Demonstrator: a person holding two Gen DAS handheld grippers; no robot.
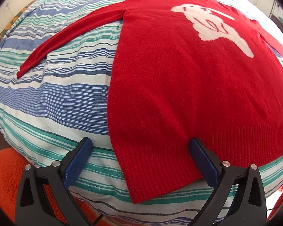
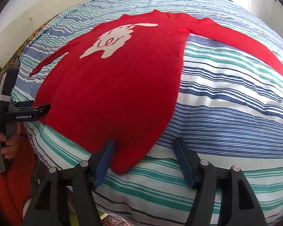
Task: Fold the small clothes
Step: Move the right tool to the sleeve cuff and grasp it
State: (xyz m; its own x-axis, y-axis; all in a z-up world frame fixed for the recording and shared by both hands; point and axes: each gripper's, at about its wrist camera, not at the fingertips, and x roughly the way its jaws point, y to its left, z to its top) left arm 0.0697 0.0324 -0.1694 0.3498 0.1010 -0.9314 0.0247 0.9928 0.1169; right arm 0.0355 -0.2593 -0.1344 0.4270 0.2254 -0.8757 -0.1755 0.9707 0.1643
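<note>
A small red sweater (image 1: 188, 86) with a white animal figure lies flat, front up, on a striped bed cover (image 1: 52, 98). Both sleeves are spread outward. My left gripper (image 1: 141, 143) is open, its fingers straddling the sweater's near left hem corner. My right gripper (image 2: 145, 143) is open, straddling the near right hem corner of the sweater (image 2: 118, 86). The left gripper also shows in the right wrist view (image 2: 45, 110) at the hem's left edge, held by a hand.
The bed cover (image 2: 226, 113) has blue, green and white stripes. An orange fuzzy fabric (image 1: 7, 175) lies below the bed's near edge on the left. A pale wall or headboard (image 2: 47, 5) stands behind the bed.
</note>
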